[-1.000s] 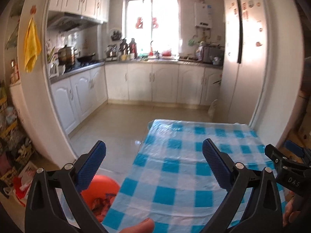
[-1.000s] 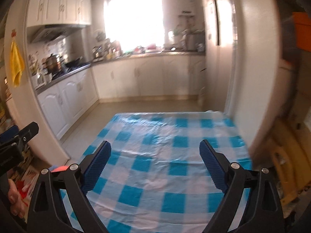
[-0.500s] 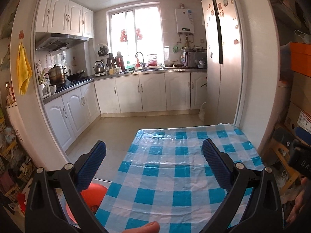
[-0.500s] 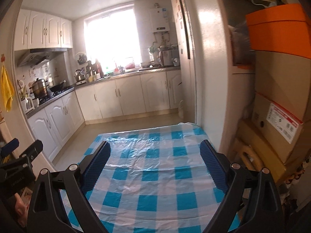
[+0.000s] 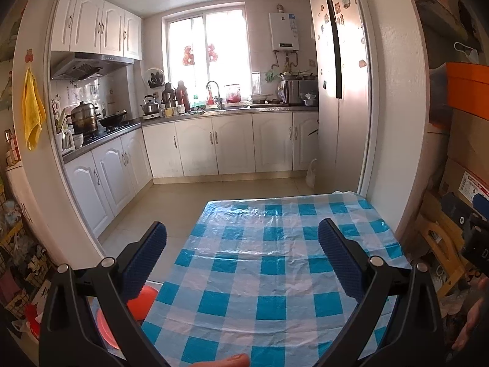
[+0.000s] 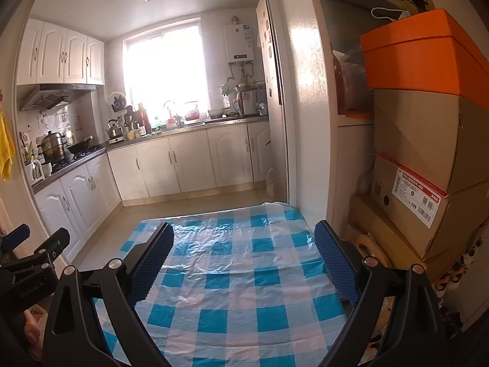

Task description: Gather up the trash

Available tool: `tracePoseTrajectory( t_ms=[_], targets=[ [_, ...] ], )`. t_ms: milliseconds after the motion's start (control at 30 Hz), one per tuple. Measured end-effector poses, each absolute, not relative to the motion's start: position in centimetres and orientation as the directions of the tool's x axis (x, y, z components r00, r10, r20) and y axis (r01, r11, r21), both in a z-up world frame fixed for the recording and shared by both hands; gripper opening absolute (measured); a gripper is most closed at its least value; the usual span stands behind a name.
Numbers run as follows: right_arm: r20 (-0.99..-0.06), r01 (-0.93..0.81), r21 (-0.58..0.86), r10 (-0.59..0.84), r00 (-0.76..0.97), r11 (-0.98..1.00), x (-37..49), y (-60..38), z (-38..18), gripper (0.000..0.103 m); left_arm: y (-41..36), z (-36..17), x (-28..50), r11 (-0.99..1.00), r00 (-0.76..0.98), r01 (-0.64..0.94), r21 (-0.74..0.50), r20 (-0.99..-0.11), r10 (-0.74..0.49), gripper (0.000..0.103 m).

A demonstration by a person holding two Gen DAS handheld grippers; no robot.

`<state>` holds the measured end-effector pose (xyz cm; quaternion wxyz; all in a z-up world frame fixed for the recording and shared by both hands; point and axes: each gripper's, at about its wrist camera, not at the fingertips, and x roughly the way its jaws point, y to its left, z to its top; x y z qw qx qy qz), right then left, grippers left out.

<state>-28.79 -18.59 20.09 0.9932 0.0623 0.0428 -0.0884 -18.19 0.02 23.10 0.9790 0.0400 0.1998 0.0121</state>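
Note:
My left gripper (image 5: 243,238) is open and empty, held above the near part of a table with a blue and white checked plastic cloth (image 5: 275,263). My right gripper (image 6: 244,241) is open and empty over the same table (image 6: 238,275). An orange bin (image 5: 137,305) stands on the floor left of the table, partly hidden behind my left fingers. No loose trash shows on the cloth. The left gripper's body shows at the left edge of the right wrist view (image 6: 33,263).
White kitchen cabinets (image 5: 214,143) and a counter with pots run along the back and left. A tall fridge (image 5: 339,91) and a white wall stand right of the table. Stacked cardboard and orange boxes (image 6: 428,140) sit at the far right. Cluttered shelves (image 5: 18,260) stand left.
Both grippers have tilted upward and risen, so more of the kitchen and ceiling and less of the near table show. The orange bin has slid lower behind the left finger.

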Motion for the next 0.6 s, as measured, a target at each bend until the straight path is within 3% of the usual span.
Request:
tracePoseTrajectory(
  t_ms=[600],
  targets=[
    [-0.098, 0.199, 0.085, -0.190, 0.977, 0.976, -28.63, -17.93, 20.04, 0.092, 0.36, 22.73, -17.72, 0.997, 0.919, -0.027, 0.067, -0.391, 0.051, 0.100]
  ],
)
